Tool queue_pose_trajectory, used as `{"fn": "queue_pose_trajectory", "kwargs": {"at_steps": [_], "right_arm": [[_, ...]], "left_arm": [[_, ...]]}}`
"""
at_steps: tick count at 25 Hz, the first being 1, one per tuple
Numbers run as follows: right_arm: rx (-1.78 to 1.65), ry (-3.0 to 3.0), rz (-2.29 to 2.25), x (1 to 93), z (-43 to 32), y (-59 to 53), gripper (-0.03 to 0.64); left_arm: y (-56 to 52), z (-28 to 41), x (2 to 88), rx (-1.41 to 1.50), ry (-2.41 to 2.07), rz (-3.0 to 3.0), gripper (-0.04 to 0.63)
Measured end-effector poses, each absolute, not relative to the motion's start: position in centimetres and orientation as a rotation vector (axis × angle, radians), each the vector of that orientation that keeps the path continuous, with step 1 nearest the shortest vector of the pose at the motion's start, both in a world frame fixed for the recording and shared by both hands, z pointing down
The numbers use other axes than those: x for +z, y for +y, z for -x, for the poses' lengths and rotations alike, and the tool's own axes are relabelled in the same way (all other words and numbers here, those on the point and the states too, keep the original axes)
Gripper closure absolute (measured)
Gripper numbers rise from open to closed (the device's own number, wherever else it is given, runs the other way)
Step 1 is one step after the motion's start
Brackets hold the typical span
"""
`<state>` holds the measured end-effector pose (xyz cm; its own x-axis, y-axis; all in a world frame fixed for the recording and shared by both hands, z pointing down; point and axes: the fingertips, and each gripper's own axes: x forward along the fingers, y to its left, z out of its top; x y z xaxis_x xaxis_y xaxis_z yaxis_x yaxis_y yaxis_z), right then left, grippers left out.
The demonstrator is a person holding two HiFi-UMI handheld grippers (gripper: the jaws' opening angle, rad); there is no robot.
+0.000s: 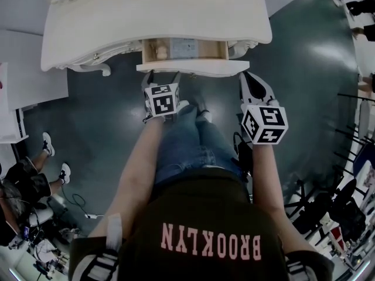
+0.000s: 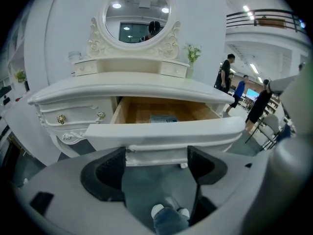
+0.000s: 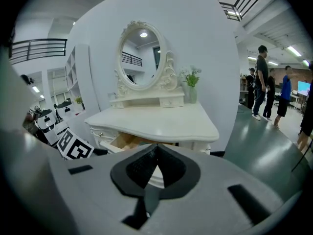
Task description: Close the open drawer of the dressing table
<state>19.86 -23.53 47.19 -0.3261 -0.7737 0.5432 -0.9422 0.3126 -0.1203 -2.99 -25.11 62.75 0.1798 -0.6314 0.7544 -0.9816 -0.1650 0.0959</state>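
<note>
Drawer (image 1: 208, 49) of the dressing table (image 1: 152, 16) stands pulled out toward the person, its wooden inside open under the white top. A flat bluish item (image 1: 183, 47) lies in it, and its white drawer front (image 1: 193, 68) faces the person's knees. The left gripper (image 1: 162, 78) is up at that front near its left end, jaws spread wide with nothing between them. In the left gripper view the lower edge of the front fills the gap just ahead of the pads, and I cannot tell whether they touch it. The right gripper (image 1: 248, 82) sits by the front's right end, jaws pressed together on nothing. The step in hand looks like the push itself, barely begun if at all. To do it well, I would set both tools against the face of the front, one toward each end. Then press straight along the drawer's travel at an even pace, so it does not skew and bind. The curved front may let a pad slide off, so low, square contact seems safer. Ease off near the end so the table does not jolt the mirror (image 2: 139, 13).
</note>
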Motion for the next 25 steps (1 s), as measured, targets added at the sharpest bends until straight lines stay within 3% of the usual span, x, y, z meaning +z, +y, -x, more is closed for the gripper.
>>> {"fn": "queue_pose_trajectory", "kwargs": {"at_steps": [25], "right_arm": [[0.592, -2.195, -1.51, 47.9, -18.7, -27.2, 0.62]], "left_arm": [[-31.0, 3.5, 62.8, 0.763, -1.552, -1.922, 0.224]]}}
